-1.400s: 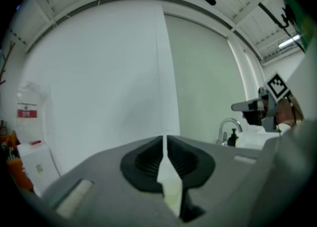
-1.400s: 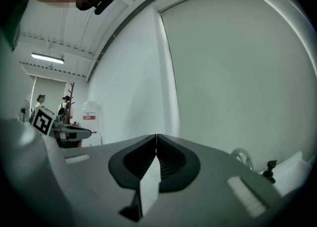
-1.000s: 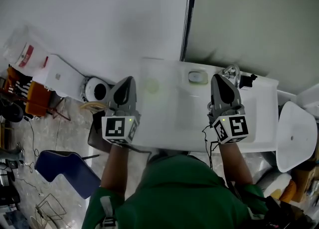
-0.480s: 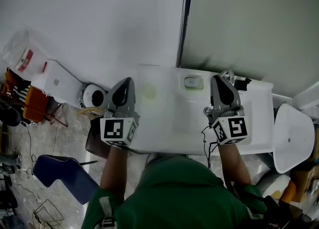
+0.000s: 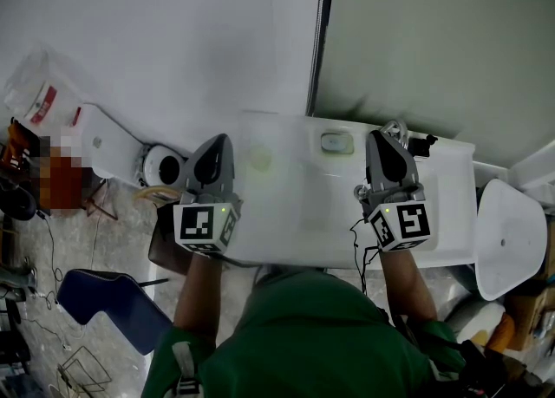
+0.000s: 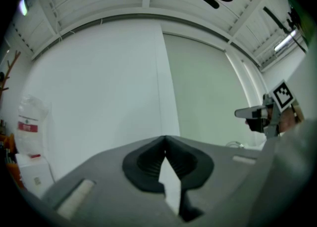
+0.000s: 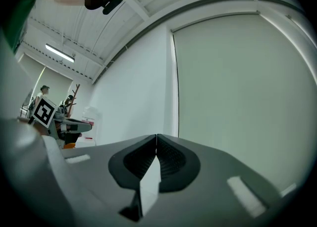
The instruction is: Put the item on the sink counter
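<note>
A: Near end first. Jaws?
B: Head view: person's green shirt (image 5: 303, 336) at bottom edge, both forearms out front. L gripper (image 6: 165, 139): jaws together, tips meet, nothing btwn. R gripper (image 7: 156, 137): same, closed tip to tip, empty.

A: Posn?
B: Both are above the white sink counter (image 5: 286, 214) and well apart. L is over its left end, R toward the right end. Both face the wall.

A: The item?
B: Small oblong pale item (image 5: 336, 142) lies on the counter near the back edge. It's btwn the grippers, nearer R, and touches neither. Too small to tell what it is. Also a faint pale-green round patch (image 5: 260, 159) on the counter just beside L's tip; nature unclear.

A: Fixtures?
B: Chrome faucet (image 5: 401, 130) at the back of the counter, just beyond R's tip.

A: Farther out?
B: White wall (image 5: 173, 41) behind L, grey-green panel (image 5: 434, 41) behind R, dark vertical strip (image 5: 323, 32) btwn them. Blue chair (image 5: 108, 299) on the floor, left of the counter.
</note>
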